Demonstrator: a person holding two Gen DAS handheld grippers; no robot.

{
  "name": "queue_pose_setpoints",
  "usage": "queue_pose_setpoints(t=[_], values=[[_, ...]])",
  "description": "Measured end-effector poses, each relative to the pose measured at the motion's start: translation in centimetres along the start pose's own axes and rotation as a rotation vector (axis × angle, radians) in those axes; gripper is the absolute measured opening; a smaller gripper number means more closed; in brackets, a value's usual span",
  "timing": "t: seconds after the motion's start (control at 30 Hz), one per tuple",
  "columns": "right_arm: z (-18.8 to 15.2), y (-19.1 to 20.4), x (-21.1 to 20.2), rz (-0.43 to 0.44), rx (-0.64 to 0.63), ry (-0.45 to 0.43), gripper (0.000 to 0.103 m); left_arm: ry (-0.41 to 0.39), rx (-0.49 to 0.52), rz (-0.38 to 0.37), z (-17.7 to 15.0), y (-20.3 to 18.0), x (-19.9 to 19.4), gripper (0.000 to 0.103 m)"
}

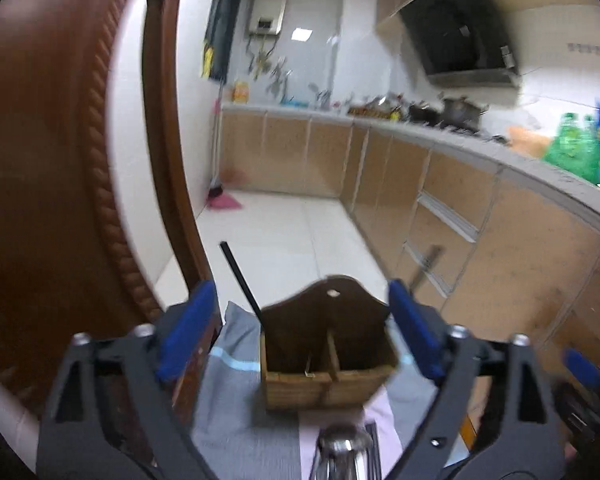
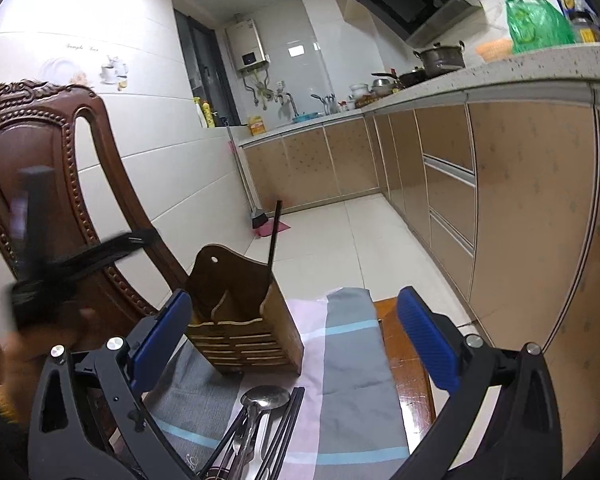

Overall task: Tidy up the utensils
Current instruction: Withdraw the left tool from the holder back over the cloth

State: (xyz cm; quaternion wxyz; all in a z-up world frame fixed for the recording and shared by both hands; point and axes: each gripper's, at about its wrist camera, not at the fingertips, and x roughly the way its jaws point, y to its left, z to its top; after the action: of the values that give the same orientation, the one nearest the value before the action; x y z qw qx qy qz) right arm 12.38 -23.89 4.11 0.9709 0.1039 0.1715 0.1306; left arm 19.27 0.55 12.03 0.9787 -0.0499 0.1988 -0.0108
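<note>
Wooden chair [image 2: 406, 376] seat bears striped cloth [image 2: 340, 364].

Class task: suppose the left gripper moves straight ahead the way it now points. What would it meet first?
Most likely the wooden holder, standing centred ahead of the open left gripper on the cloth. The spoon lies nearer but lower; depth is uncertain.
</note>
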Motion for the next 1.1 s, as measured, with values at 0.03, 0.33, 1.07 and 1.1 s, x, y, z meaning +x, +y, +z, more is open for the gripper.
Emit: queue_pose_setpoints(t=[0.03,0.33,1.07,1.1], values=[[-0.1,0.4,-0.2,0.004,-0.017,0.013,0.100,-0.004,0.023,-0.012,-0.4,-0.3,-2.3,0.096],[-4.8,2.5,-4.7,-0.062,-0.132,0.115,0.100,0.147,0.045,0.002,-10.9,-0.1,-11.1,0.098],[-12.7,2.0,-8.1,-0.037,-0.129,0.266,0.100,0.302,0.076,-0.067,-17.9,-1.1,-10.5,0.094],[-12.6,2.0,-8.0,-0.034,-0.128,0.267,0.100,0.304,0.075,-0.067,-18.0,-1.1,-10.4,0.094]])
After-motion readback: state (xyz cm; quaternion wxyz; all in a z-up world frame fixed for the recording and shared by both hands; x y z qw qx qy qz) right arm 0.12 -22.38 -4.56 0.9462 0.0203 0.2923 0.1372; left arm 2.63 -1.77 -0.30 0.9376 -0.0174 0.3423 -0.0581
